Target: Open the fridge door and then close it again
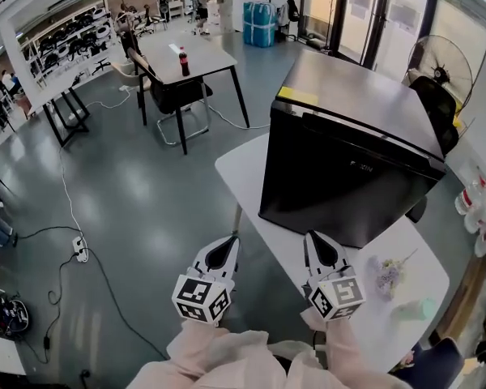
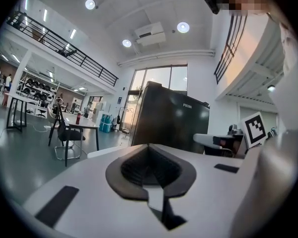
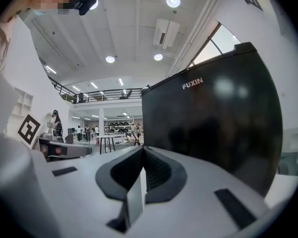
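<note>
A black mini fridge [image 1: 352,156] stands on a white table [image 1: 241,168], its door shut and facing me. In the head view both grippers hang in front of it, short of the door. My left gripper [image 1: 224,245] is over the floor by the table's left edge, and my right gripper [image 1: 319,245] is over the table near the fridge's lower front. Seen from the left gripper [image 2: 149,146], the jaws are shut and empty, with the fridge [image 2: 171,123] ahead and slightly right. In the right gripper [image 3: 142,149] view the pads meet with nothing between them, and the fridge door [image 3: 213,128] fills the right side.
A small bunch of flowers [image 1: 389,275] and a pale green cup [image 1: 417,309] lie on the table to the right of my right gripper. A fan [image 1: 437,63] stands behind the fridge. Farther left are a table with a cola bottle [image 1: 183,61], a chair [image 1: 174,96], and floor cables with a power strip [image 1: 80,250].
</note>
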